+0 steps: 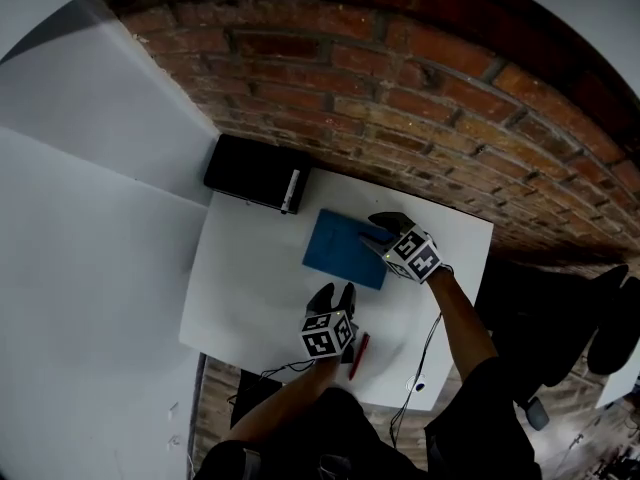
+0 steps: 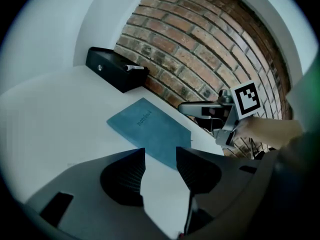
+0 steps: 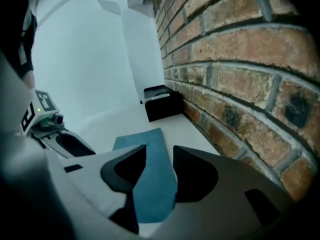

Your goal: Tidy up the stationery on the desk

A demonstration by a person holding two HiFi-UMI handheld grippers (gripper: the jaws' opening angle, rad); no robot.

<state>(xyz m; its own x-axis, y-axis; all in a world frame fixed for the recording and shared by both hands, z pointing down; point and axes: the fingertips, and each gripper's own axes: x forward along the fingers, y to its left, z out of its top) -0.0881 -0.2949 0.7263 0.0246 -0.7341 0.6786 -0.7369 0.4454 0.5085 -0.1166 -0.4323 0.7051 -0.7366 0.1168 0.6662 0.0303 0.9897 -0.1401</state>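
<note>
Head view: a white desk (image 1: 240,288) stands against a brick wall (image 1: 400,98), with a white panel (image 1: 80,228) along its left side. A blue notebook (image 1: 340,250) lies flat toward the back, with bare desk to its left and in front of it. The right gripper (image 1: 382,228) hovers at the notebook's right edge. Its jaws are apart and grip nothing, and the cover shows between them. The left gripper (image 1: 334,294) is nearer the front edge, jaws apart over bare desk. A black box (image 1: 255,173) fills the back left corner against the bricks. A slim red thing, probably a pen (image 1: 358,356), lies just beside the left gripper.
</note>
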